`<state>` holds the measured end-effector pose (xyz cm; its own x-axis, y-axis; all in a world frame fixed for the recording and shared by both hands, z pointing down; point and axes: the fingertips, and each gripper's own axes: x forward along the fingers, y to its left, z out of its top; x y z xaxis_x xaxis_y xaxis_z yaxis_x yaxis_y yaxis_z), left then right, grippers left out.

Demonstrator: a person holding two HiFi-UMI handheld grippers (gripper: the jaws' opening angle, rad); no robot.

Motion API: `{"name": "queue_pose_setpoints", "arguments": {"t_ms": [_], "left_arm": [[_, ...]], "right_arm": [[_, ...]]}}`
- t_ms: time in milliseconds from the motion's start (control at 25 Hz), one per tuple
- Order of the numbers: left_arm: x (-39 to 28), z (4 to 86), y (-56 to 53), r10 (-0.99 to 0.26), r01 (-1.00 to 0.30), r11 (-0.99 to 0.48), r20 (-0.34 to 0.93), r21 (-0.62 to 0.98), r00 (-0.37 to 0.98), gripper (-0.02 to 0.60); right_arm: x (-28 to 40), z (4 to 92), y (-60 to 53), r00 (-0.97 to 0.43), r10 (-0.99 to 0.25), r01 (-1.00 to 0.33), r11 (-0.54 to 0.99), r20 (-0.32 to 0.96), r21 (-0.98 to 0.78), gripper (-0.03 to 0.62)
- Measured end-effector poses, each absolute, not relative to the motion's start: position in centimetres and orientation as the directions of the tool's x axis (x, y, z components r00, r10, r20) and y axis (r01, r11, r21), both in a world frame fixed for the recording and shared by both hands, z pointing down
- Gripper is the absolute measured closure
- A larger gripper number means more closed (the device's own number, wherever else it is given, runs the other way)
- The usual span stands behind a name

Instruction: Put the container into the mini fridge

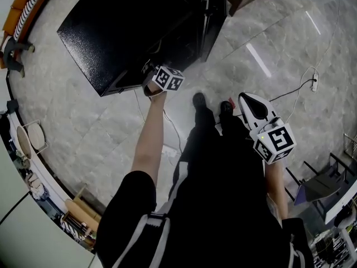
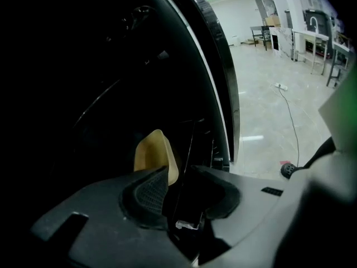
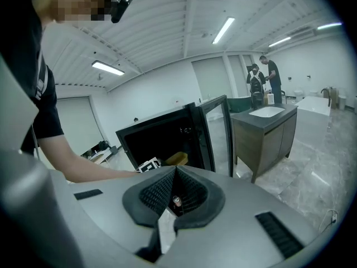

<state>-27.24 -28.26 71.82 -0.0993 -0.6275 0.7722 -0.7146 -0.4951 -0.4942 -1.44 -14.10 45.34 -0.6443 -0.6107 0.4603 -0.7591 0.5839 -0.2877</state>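
Observation:
The black mini fridge (image 1: pixel 128 32) stands on the floor with its glass door (image 1: pixel 215 15) swung open. My left gripper (image 1: pixel 149 71) reaches into the opening; only its marker cube (image 1: pixel 168 78) shows from above. In the left gripper view the gripper (image 2: pixel 178 175) is shut on the rim of a tan container (image 2: pixel 153 149) inside the dark cabinet. From the right gripper view the container (image 3: pixel 177 158) sits low inside the fridge (image 3: pixel 156 135). My right gripper (image 1: pixel 249 100) hangs by my right side, jaws shut and empty (image 3: pixel 174 175).
A power strip with its cable (image 1: pixel 314 82) lies on the floor at the right. A grey sink cabinet (image 3: pixel 268 133) stands right of the fridge door, with two people (image 3: pixel 266 80) behind it. Shelving (image 1: pixel 28 144) lines the left wall. My feet (image 1: pixel 199 100) are just before the fridge.

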Motion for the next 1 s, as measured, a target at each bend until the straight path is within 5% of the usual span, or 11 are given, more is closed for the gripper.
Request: {"name": "queue_pose_setpoints", "arguments": {"t_ms": [480, 1000], "left_arm": [[-22.4, 63.9, -23.0, -0.715, -0.788, -0.405, 0.698, -0.463, -0.041, 0.477], [-13.7, 59.6, -12.3, -0.721, -0.844, -0.283, 0.682, -0.455, -0.126, 0.525]], "right_arm": [[-1.9, 43.3, -13.1, -0.740, -0.565, -0.667, 0.685, 0.364, -0.293, 0.576], [7.0, 42.2, -5.9, -0.839, -0.455, -0.536, 0.786, 0.298, -0.309, 0.576]]}}
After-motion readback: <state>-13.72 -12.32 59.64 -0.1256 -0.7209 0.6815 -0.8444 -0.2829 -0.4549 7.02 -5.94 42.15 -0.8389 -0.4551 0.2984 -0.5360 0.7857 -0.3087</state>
